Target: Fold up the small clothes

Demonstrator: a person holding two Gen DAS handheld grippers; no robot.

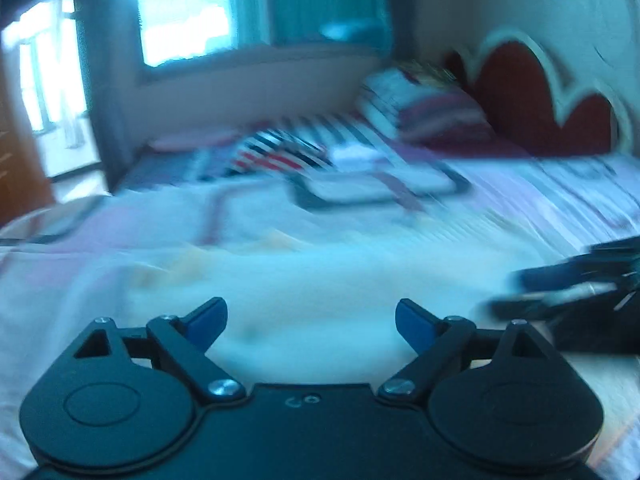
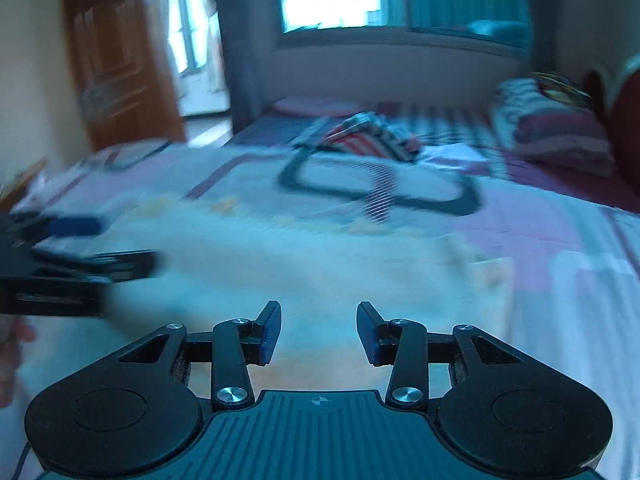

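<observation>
A pale, whitish small garment [image 1: 304, 276] with faint orange marks lies flat on the bed; it also shows in the right wrist view [image 2: 304, 256]. My left gripper [image 1: 311, 320] is open and empty, low over the garment's near edge. My right gripper [image 2: 319, 332] is open and empty, also low over the garment. The right gripper shows blurred at the right edge of the left wrist view [image 1: 568, 292]. The left gripper shows blurred at the left edge of the right wrist view [image 2: 76, 256]. Both views are smeared by motion.
The bed [image 2: 560, 240] has a pink and white cover with dark loop patterns. A striped red, white and dark garment [image 2: 368, 136] lies farther back. Striped pillows [image 2: 552, 132] and a red headboard [image 1: 532, 96] stand at the right. A wooden door [image 2: 120, 68] is left.
</observation>
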